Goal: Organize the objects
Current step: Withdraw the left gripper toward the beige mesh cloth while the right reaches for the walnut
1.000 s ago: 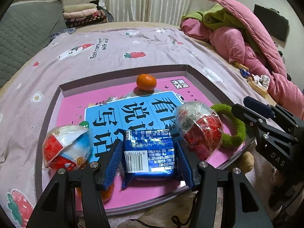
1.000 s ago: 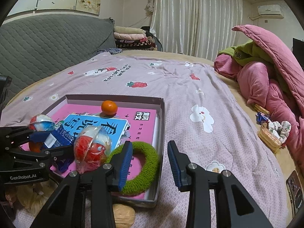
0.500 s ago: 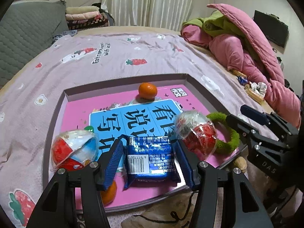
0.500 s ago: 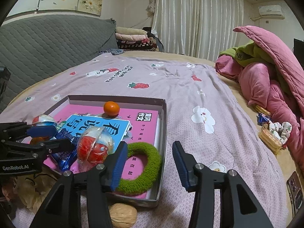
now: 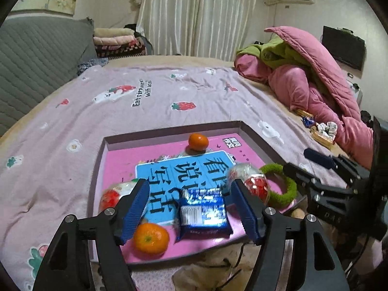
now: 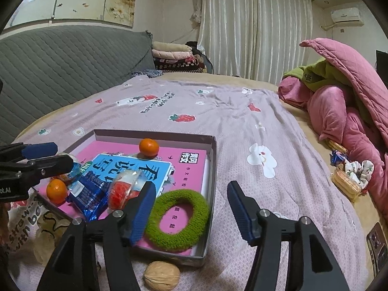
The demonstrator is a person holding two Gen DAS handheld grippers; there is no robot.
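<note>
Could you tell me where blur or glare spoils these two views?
Left wrist view: the blue snack packet is smeared by motion blur and its foil glares white; the near tangerine is soft. Right wrist view: sharper overall, the walnut crisp, with fisheye bending toward the edges.

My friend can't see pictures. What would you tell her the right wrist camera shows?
An open right tool hangs over a shallow box on a bed, holding nothing. The box holds a green fuzzy ring, two oranges, a blue snack packet and a book. A walnut lies just outside.
</note>
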